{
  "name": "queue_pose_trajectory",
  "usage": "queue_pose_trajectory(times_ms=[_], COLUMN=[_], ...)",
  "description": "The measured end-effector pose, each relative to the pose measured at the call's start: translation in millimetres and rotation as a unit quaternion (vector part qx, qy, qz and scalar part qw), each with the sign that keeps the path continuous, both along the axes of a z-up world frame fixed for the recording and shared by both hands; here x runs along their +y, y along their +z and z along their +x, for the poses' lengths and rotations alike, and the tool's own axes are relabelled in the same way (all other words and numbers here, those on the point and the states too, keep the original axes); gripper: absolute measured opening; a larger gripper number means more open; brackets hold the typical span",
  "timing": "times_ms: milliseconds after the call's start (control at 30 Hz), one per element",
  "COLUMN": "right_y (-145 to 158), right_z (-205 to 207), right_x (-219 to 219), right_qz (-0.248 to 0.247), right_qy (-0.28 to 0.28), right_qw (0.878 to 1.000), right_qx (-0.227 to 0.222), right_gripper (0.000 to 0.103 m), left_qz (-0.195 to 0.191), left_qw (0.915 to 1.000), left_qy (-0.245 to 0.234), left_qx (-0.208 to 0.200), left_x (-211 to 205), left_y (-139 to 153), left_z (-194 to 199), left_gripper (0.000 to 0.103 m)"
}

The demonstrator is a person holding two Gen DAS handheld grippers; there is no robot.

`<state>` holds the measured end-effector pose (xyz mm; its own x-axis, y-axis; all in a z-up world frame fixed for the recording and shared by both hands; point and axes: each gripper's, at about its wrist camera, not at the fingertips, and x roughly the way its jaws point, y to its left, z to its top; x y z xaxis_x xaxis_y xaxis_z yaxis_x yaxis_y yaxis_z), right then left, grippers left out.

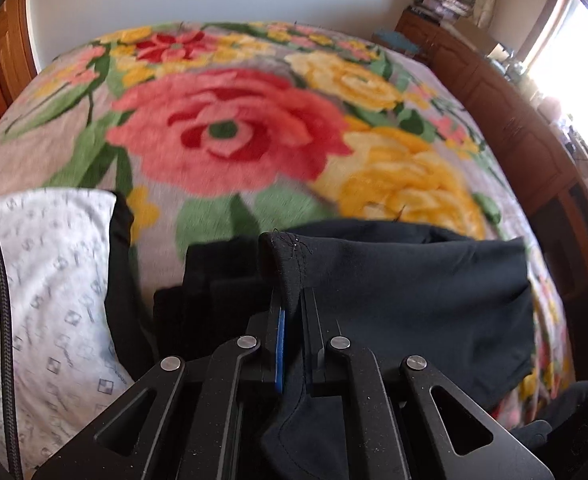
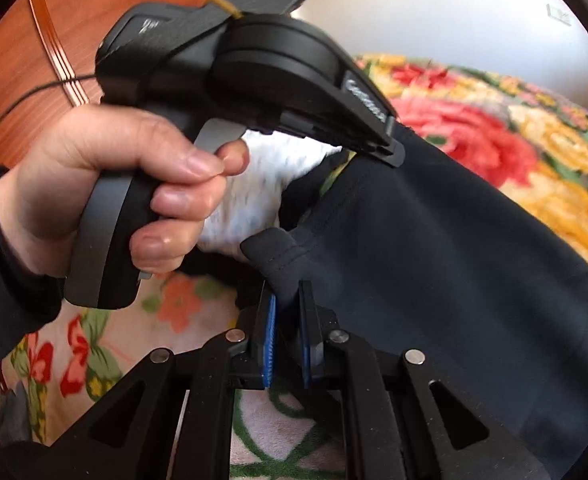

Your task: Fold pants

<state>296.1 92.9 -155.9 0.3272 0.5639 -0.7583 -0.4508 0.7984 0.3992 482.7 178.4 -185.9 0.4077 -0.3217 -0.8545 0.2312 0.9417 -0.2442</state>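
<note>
Both tools clamped on the pants' (image 1: 406, 280) hem: left tool (image 1: 292, 308), right tool (image 2: 288, 304). Two-corner grip keeps the edge taut for folding over the bed (image 1: 234, 140)

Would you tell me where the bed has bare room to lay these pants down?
The floral blanket lies bare from the pants to the far wall and right towards the wooden cabinets. The near left is crowded: a white patterned pillow and dark folded clothing beside it.
</note>
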Motion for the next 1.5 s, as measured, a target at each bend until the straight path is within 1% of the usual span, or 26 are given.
queue_pose_trajectory(times_ms=[67, 167, 233, 267, 300, 333, 367, 400, 433, 467, 533, 633, 667, 700, 767, 833, 900, 1000, 1100, 1233, 1400, 1500], right_y=[-13, -28, -33, -39, -42, -38, -31, -22, -17, -12, 4, 32, 38, 51, 64, 70, 78, 79, 69, 49, 13, -9], right_z=[-1, 10, 19, 14, 16, 15, 9, -5, -6, -8, -16, -35, -41, -51, -59, -68, -84, -102, -118, -135, -149, -153], right_x=[4, 0, -6, -3, -9, -14, -19, -23, -32, -41, -65, -97, -110, -130, -160, -198, -234, -279, -318, -349, -381, -387], right_qz=[-0.006, -0.006, -0.003, -0.005, -0.003, -0.002, -0.003, -0.005, -0.007, -0.009, -0.018, -0.039, -0.048, -0.061, -0.078, -0.099, -0.121, -0.14, -0.173, -0.216, -0.227, -0.223], right_qy=[0.007, 0.004, -0.001, -0.005, -0.011, -0.014, -0.017, -0.021, -0.025, -0.028, -0.035, -0.041, -0.044, -0.051, -0.062, -0.076, -0.091, -0.11, -0.113, -0.087, -0.074, -0.056], right_qw=[1.0, 1.0, 0.999, 0.999, 0.999, 0.999, 0.999, 0.999, 0.999, 0.999, 0.999, 0.998, 0.998, 0.996, 0.994, 0.991, 0.988, 0.983, 0.978, 0.972, 0.971, 0.973], right_qx=[0.006, 0.025, 0.041, 0.043, 0.042, 0.039, 0.037, 0.031, 0.026, 0.021, 0.007, -0.017, -0.024, -0.033, -0.038, -0.038, -0.04, -0.035, -0.022, -0.017, 0.013, 0.029], right_gripper=[0.011, 0.012, 0.018, 0.019, 0.023, 0.028, 0.031, 0.035, 0.036, 0.036, 0.038, 0.039, 0.04, 0.04, 0.041, 0.041, 0.041, 0.041, 0.041, 0.041, 0.041, 0.041], left_qz=[0.006, 0.019, 0.023, 0.027, 0.034, 0.043, 0.048, 0.044, 0.034, 0.022, 0.012, 0.015, 0.017, 0.019, 0.026, 0.033, 0.027, 0.005, -0.003, 0.001, 0.002, 0.007], left_qw=[1.0, 0.9998, 0.9997, 0.9995, 0.999, 0.9983, 0.9976, 0.9971, 0.9968, 0.9964, 0.9948, 0.992, 0.9912, 0.9903, 0.9881, 0.9852, 0.9835, 0.9859, 0.9868, 0.9866, 0.9874, 0.9878], left_qy=[0.001, 0.006, 0.008, 0.008, 0.01, 0.014, 0.018, 0.02, 0.022, 0.023, 0.028, 0.023, 0.019, 0.014, 0.005, -0.001, -0.006, -0.022, -0.044, -0.075, -0.095, -0.105], left_qx=[0.004, 0.002, -0.008, -0.016, -0.026, -0.036, -0.048, -0.059, -0.069, -0.078, -0.097, -0.123, -0.13, -0.137, -0.152, -0.168, -0.179, -0.166, -0.155, -0.145, -0.127, -0.115], left_x=[-5, -11, -12, -10, -13, -7, -7, -7, -5, -6, -10, -27, -34, -43, -60, -78, -94, -125, -154, -193, -236, -261], left_y=[-15, -27, -23, -20, -14, -13, -6, 1, 9, 17, 31, 47, 52, 56, 66, 72, 76, 77, 72, 63, 46, 39], left_z=[8, 13, 7, 3, 1, -6, -12, -16, -22, -28, -38, -57, -63, -69, -84, -99, -111, -125, -130, -133, -126, -113], left_gripper=[0.007, 0.01, 0.01, 0.011, 0.011, 0.011, 0.012, 0.015, 0.022, 0.027, 0.048, 0.06, 0.061, 0.064, 0.064, 0.064, 0.064, 0.064, 0.064, 0.064, 0.064, 0.064])
